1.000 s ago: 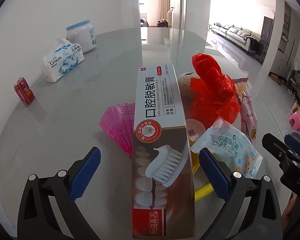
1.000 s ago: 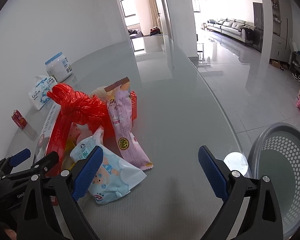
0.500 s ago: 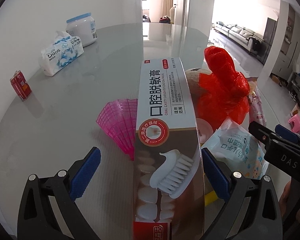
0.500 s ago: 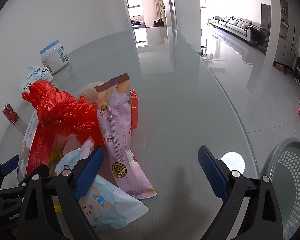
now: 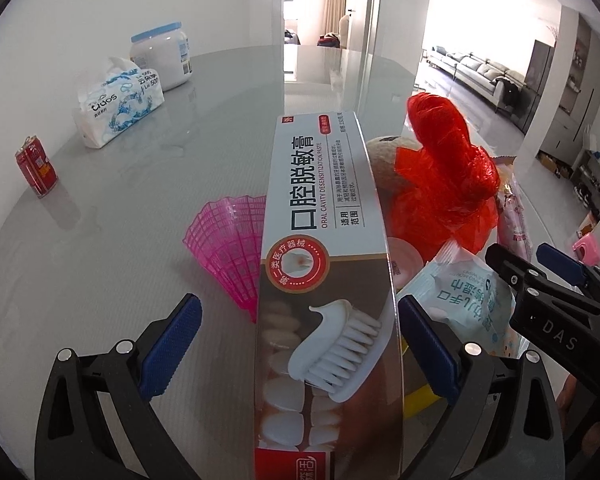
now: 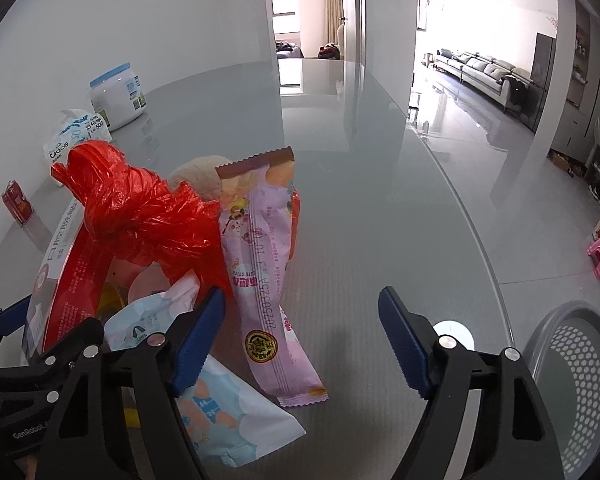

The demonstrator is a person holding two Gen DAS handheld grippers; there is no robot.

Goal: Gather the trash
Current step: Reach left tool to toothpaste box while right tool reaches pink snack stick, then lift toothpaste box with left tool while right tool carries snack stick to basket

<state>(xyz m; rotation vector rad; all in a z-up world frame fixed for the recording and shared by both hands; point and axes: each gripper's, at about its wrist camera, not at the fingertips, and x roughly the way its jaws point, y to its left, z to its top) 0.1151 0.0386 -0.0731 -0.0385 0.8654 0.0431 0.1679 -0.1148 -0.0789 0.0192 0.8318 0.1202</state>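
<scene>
The left tool stands wide open, its blue pads on either side of a toothpaste box that lies lengthwise between them on the grey desk; the right pad sits just beside the box edge, the left pad well apart, and nothing is gripped. The right tool is likewise spread wide and empty, its left pad just beside a pale blue wet-wipe packet and a pink snack wrapper that leans up against the pile. Behind the box, a pink ribbed plastic cup lies on its side, touching the box's left edge. A knotted red plastic bag tops the heap, with a beige fuzzy object partly hidden behind it. Off the desk's near right edge, a grey perforated bin stands on the floor. Farther back along the wall sit a small red can, a tissue pack and a white jar with a blue lid.
</scene>
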